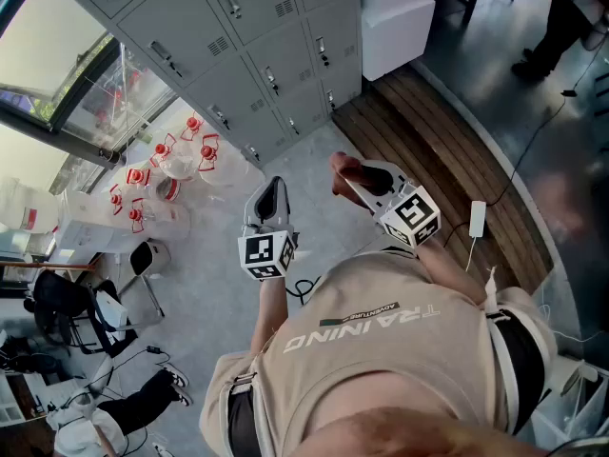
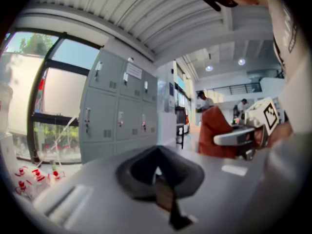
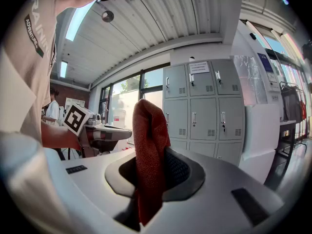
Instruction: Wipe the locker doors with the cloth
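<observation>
Right gripper view shows the right gripper (image 3: 152,172) with its jaws clamped on a rust-red cloth (image 3: 146,145). The cloth stands upright between the jaws, and a short end hangs below them. We see the same from the head view: the right gripper (image 1: 369,185) is held out ahead of the person's chest, and the cloth (image 1: 344,170) sits bunched at its tip.

Left gripper view shows the left gripper (image 2: 158,172) with its jaws brought together and nothing between them. From the head view, the left gripper (image 1: 273,190) is level with the right one and just beside it. The 2 do not touch.

Below the grippers lies a grey floor (image 1: 314,227). To the right runs a strip of wooden boards (image 1: 428,141), with a small white adapter (image 1: 477,219) and its cable lying on it.

Farther off, a cluster of clear bottles with red caps (image 1: 166,160) stands on the floor by the window.

Beyond them, the grey lockers (image 1: 257,55) stand in 3 tiers, and every door we can see is shut. A white cabinet (image 1: 400,17) stands against their right end. The cloth is well apart from the lockers and touches no door.
</observation>
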Demonstrator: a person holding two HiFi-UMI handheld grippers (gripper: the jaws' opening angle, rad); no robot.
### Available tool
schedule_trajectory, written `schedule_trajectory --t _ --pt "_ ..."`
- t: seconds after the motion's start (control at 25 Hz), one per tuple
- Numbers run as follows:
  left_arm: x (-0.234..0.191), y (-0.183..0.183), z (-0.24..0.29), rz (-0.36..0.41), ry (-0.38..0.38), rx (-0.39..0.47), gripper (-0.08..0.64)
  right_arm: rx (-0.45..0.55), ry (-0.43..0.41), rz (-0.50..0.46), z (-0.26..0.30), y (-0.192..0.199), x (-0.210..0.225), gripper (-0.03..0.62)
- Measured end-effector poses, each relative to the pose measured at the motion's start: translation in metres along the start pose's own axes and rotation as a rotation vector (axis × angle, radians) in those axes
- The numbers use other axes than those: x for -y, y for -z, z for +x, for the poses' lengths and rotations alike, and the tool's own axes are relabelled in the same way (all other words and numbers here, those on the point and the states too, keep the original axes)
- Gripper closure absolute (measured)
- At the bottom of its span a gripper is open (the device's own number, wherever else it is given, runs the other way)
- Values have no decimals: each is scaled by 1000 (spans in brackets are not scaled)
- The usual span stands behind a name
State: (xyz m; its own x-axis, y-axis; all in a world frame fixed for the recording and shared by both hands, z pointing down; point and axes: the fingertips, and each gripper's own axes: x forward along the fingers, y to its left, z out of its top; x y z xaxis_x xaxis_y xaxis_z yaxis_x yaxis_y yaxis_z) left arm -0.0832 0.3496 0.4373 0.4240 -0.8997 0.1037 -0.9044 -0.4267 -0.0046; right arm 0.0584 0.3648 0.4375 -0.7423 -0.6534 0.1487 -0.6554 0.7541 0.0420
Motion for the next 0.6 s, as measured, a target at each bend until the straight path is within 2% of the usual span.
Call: schedule_trajectory --t 0.36,0.6 --pt "-55 19 -13 -12 -34 -26 554 -3 1 16 41 6 -20 531" --pt "-69 36 -7 -47 -18 -61 554 -22 6 13 57 10 -21 531"
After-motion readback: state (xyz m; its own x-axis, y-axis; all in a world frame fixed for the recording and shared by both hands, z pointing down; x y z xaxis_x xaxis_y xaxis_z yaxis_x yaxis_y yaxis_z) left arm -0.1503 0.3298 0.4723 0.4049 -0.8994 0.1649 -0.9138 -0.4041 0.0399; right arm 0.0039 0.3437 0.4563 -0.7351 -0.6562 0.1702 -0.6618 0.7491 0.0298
